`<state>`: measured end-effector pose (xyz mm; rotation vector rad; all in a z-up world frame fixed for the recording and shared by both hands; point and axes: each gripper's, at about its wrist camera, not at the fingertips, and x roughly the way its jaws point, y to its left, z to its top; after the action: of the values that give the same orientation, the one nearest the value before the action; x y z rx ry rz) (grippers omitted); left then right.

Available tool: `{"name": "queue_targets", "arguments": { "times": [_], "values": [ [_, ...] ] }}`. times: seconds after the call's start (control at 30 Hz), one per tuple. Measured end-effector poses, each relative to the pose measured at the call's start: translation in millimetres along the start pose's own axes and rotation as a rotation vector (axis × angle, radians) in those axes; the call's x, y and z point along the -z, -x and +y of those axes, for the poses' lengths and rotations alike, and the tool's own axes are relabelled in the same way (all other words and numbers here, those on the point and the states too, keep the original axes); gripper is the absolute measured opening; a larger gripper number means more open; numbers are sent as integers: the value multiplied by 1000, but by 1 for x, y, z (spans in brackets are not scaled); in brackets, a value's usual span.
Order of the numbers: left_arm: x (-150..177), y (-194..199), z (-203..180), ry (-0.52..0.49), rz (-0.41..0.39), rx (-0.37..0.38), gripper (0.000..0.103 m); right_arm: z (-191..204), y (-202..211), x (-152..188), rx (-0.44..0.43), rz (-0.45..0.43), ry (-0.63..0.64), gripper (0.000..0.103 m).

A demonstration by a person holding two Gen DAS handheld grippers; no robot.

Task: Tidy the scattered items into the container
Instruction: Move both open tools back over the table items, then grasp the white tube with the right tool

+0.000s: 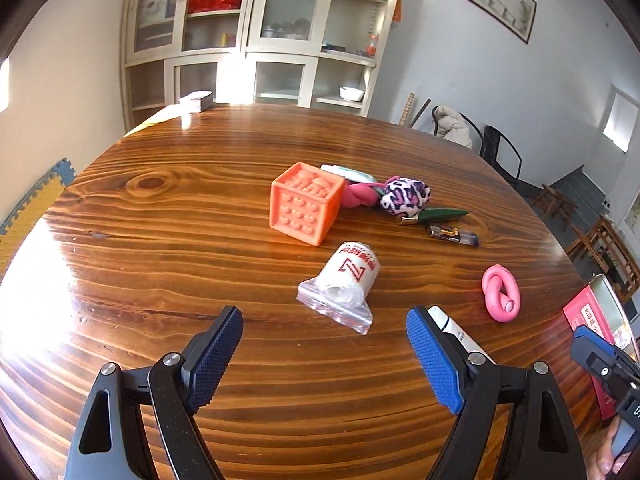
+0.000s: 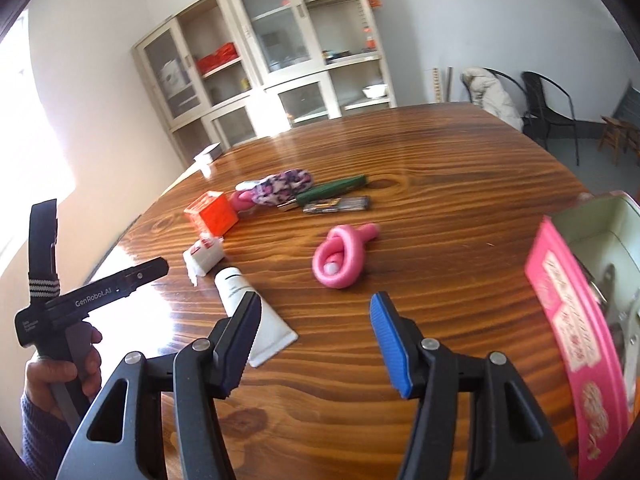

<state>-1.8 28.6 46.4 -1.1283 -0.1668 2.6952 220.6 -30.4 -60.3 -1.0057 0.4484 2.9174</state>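
Both grippers hover low over the table (image 1: 160, 248), fingers spread wide, holding nothing: left gripper (image 1: 324, 354), right gripper (image 2: 316, 340). The white tube (image 2: 250, 312) lies below the left gripper, cap toward eleven o'clock. The pink tin (image 2: 576, 320) stands open at three o'clock.

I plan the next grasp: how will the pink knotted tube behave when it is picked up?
The pink knotted tube looks like soft foam or rubber, so it would probably squash between the pads. It seems light. Lying flat in a knot on the table, it will hardly roll, though its loose end may flop.
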Motion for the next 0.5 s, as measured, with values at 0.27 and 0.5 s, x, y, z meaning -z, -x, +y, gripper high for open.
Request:
{"name": "queue_targets", "arguments": {
  "times": [0.27, 0.5],
  "values": [
    [-1, 0, 6, 14, 7, -2, 86, 45, -49, -4, -85, 115, 161, 62],
    [1, -2, 4, 6, 26, 3, 86, 64, -81, -7, -87, 166, 247, 62]
  ]
}}
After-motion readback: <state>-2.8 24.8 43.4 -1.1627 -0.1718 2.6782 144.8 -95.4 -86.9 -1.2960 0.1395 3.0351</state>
